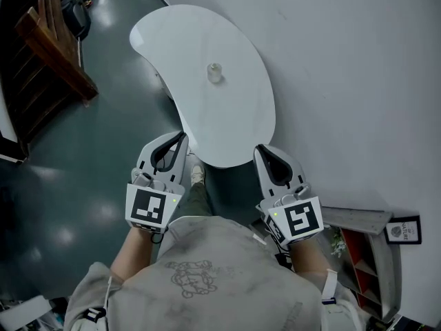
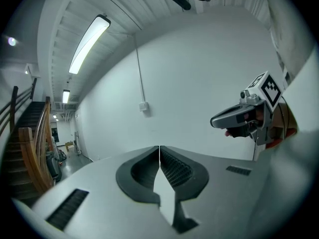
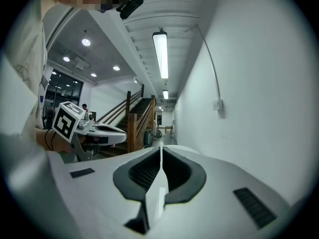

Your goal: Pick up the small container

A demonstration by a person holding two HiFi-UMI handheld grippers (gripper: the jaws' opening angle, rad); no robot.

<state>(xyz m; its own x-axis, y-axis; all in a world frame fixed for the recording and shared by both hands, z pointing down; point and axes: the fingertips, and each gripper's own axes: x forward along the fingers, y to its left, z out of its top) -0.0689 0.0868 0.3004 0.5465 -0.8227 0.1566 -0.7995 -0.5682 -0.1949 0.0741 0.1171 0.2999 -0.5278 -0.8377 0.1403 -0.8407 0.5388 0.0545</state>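
Note:
A small clear container (image 1: 215,72) stands alone on the white kidney-shaped table (image 1: 227,123), toward its far half in the head view. My left gripper (image 1: 180,136) is held up near the table's near left edge, shut with nothing in it. At the table's near right edge my right gripper (image 1: 260,150) is likewise shut and empty. Both are well short of the container. In the left gripper view the jaws meet at the tips (image 2: 159,148) and the right gripper (image 2: 244,117) shows beside them. The right gripper view has its own tips (image 3: 161,148) closed, with the left gripper (image 3: 94,129) at the side. Neither gripper view shows the container.
A white wall (image 1: 358,61) runs along the table's right side. A wooden staircase (image 1: 48,54) rises at the far left over a dark glossy floor (image 1: 83,164). A low shelf unit (image 1: 368,254) stands at the right beside me. My foot (image 1: 198,175) shows under the table's near end.

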